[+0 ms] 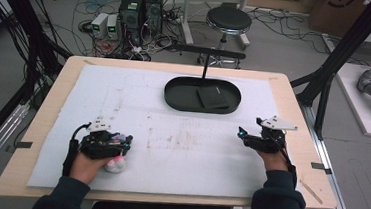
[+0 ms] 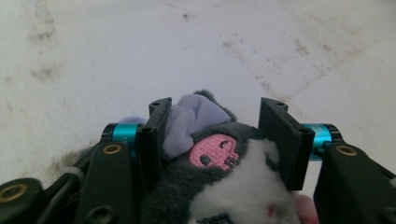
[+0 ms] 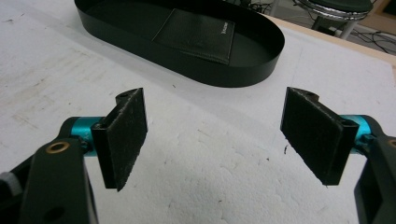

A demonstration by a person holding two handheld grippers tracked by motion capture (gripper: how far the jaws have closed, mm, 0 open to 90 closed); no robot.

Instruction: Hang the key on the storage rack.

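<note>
A small plush toy (image 2: pixel 233 186), dark grey and white with a lilac ear and a pink skull patch, sits between the jaws of my left gripper (image 2: pixel 217 108). Both pads (image 2: pixel 156 140) press into its fur, so the gripper is shut on it. In the high view the left gripper (image 1: pixel 120 147) lies low at the near left of the white mat, with the toy (image 1: pixel 115 165) bulging out beneath it. My right gripper (image 3: pixel 215 100) hovers open over bare mat with nothing between its jaws. It stands at the right side of the table (image 1: pixel 245 135), pointing left.
A black oval tray (image 1: pixel 174 97) rests at the far middle of the mat, with a flat black wallet (image 1: pixel 212 97) inside it. The tray (image 3: pixel 261 60) and wallet (image 3: pixel 196 35) lie just beyond the right gripper. A white mat (image 1: pixel 170 143) covers the wooden table.
</note>
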